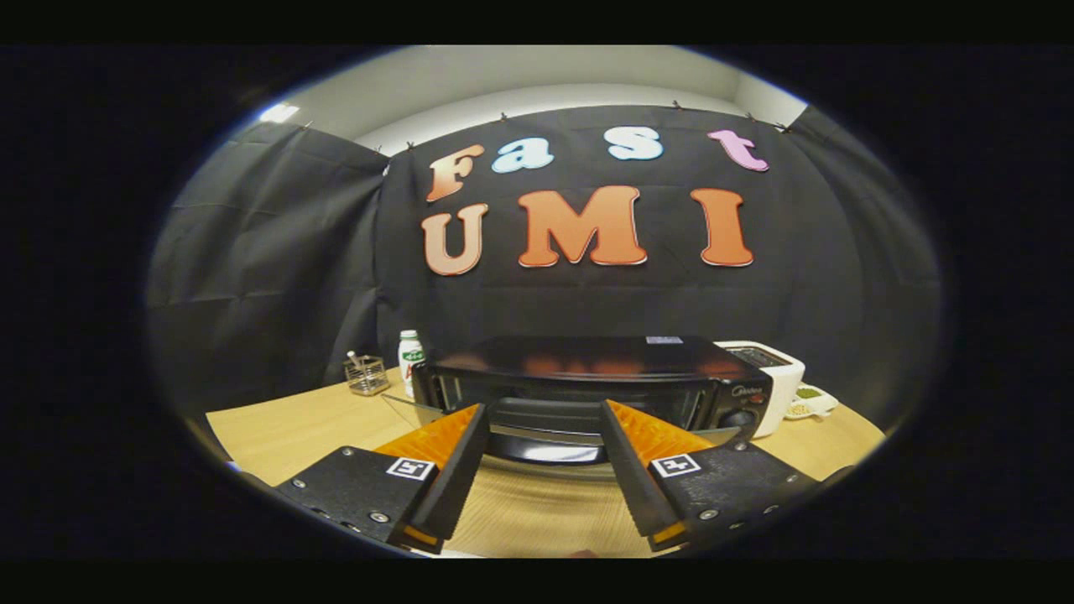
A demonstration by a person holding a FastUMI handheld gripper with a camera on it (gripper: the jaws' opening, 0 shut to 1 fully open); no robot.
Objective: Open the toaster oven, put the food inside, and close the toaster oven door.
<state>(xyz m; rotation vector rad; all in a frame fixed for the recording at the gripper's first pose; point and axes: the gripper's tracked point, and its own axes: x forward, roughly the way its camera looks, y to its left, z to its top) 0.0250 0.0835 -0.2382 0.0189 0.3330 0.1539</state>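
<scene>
As the camera looks forward along the tongs point(544, 419), their two fingers stand spread wide apart with nothing held between them, hanging above a pale wooden table point(285, 432). Just ahead of the fingertips sits the black toaster oven point(591, 382). Its glass door point(545, 449) is folded down and open toward the tongs, the shiny front edge lying in the gap between the two fingers. Inside the dark cavity a rack or tray seems to sit, though the view is too dim to be sure. The oven's control knobs point(740, 415) lie just beyond the right finger.

Beyond the left finger, beside the oven's far corner, stands a small white bottle with a green label point(409, 356), and next to it a clear container point(367, 375) holding something thin. Beyond the right finger, touching or just beside the oven, stands a white appliance point(776, 377), and further out a small white dish point(810, 401) holding something green.
</scene>
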